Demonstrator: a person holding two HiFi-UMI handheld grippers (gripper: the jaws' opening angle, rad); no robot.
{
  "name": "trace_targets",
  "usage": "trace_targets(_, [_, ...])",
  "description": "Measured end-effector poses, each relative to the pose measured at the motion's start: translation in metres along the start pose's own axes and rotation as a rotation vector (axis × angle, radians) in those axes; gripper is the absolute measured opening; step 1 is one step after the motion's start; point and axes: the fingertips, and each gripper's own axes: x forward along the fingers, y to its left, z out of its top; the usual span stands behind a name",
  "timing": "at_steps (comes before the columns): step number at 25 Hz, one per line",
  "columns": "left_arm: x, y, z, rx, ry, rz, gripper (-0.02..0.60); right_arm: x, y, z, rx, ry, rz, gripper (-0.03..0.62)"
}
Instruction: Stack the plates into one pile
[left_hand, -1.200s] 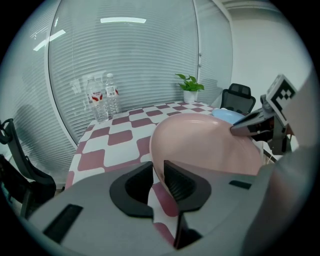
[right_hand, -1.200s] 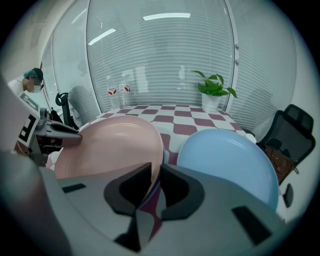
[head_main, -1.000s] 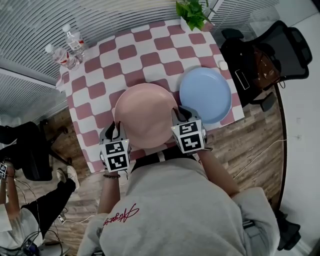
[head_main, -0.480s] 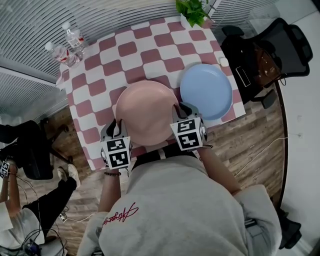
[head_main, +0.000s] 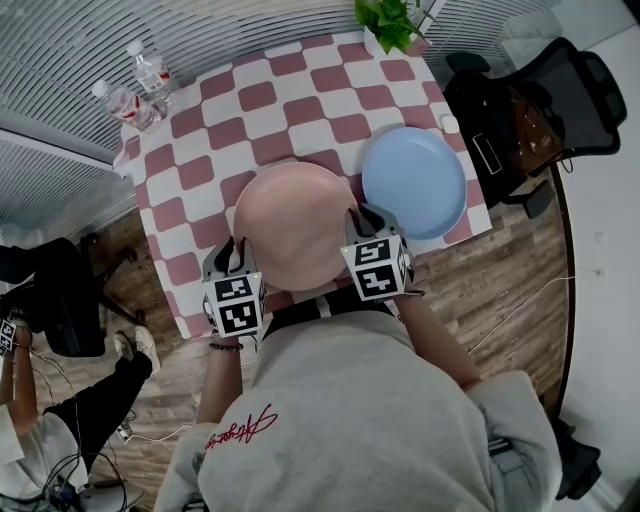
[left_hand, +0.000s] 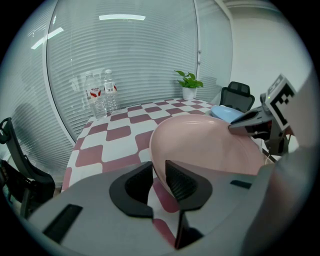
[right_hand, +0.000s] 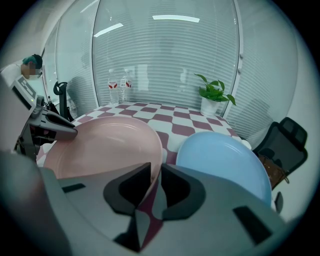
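**Pink plate gripped at near rim, left grip loosening; stack not yet made**

Left tongs (left_hand: 159, 169): the jaws have just been opening. The pink plate (head_main: 295, 225) rim sits between them, against the inner pad, with a gap showing at the other pad, so this is a slack hold and not a clamp. Right tongs (right_hand: 156, 170): closed onto the same plate's near rim on its right side, with the pads on the rim.

The pink plate is at the middle of the worktop (head_main: 205, 150) near edge. The blue plate (head_main: 413, 182) is just beside it, toward the right edge and near right corner. I can't tell whether the rims touch. The plates are side by side with nothing stacked, so the task is at an early stage.

Step in hand, as judged: move the pink plate onto the blue one. To do it well:
- Close the left tongs on the rim again before lifting, or the plate hangs from one side and tips.
- Keep both grips level.
- Raise the plate clear of the blue rim rather than dragging it across.
- Centre it over the blue plate, lower it flat, and let go only once it is seated.

Counts:
- plates: 2 (1 pink, 1 blue)
- tongs: 2
- bottles: 2, one water bottle (head_main: 150, 72) and a second bottle (head_main: 122, 108), at the far left corner
- potted plant (head_main: 385, 22): 1, at the far right corner
- office chair (head_main: 560, 95): 1, off the right edge
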Motion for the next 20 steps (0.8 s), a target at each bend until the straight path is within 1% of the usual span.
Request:
trace_targets(9, [0.0010,0.0009,-0.0004,0.005,0.004,0.002,0.089,0.0022,0.0000,-0.0003,0.016,-0.019,-0.001,0.057])
trace_targets(13, [0.0008,-0.0006,-0.0010,0.006,0.006,-0.012,0.092,0.0020,0.0005,-0.0016,0.021,-0.024,0.006,0.058])
trace_targets(18, [-0.0002,-0.0008,0.0020,0.041,-0.019,-0.005,0.092,0.0000,0.0002,0.0009,0.001,-0.040,-0.004,0.060])
trace_targets(20, [-0.0008,-0.0006,0.0034,0.054,-0.034,-0.002,0.094,-0.0010,0.0013,0.0028,0.005,-0.054,-0.002,0.083])
